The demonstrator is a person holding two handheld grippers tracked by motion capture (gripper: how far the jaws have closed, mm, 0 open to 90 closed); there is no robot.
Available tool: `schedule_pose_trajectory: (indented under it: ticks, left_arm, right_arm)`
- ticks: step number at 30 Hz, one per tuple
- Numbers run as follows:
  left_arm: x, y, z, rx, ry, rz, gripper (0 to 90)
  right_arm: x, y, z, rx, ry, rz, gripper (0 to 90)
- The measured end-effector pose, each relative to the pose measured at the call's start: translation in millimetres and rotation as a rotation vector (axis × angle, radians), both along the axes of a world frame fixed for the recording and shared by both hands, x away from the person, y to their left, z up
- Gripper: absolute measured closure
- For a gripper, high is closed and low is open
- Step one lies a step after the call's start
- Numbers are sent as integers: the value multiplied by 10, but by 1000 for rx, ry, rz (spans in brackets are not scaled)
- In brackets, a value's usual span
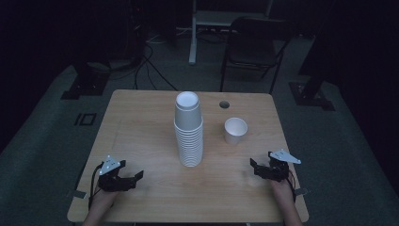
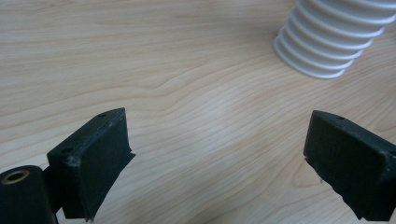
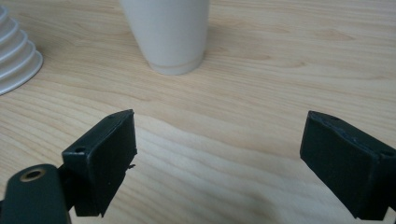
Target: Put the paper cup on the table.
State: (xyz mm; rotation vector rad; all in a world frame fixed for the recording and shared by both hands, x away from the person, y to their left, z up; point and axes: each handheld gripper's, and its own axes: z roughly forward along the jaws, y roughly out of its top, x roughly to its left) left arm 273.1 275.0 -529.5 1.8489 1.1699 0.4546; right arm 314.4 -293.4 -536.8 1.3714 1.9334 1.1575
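My left gripper (image 1: 133,178) wide open, my right gripper (image 1: 256,166) wide open, tall cup stack (image 1: 188,129) between, single cup (image 3: 166,32) close in my right gripper view

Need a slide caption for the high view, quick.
Open left tongs and right tongs flank an inverted cup stack; single cup upright.

Stack of paper cups (image 1: 188,132) — plain white, its rims reading as ribbed bands. The single paper cup (image 1: 235,130) is white too. Counter (image 1: 141,127) — pale wood grain. Both tongs (image 1: 126,178) (image 1: 261,168) black, with grey plates.
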Motion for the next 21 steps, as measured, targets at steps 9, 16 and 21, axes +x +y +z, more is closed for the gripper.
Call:
schedule_pose_trajectory:
  ticks: [9,16,21]
  left_arm:
    - [-60,140,-24,22,9,46,76]
    - [-107,264,-50,29,20,99,76]
    - [-129,355,-73,47,39,163,76]
  right_arm:
    - [-160,-157,-14,5,21,-58,102]
    - [-283,-309,-52,22,49,-137,102]
    - [-370,-408,-78,10,71,-187,102]
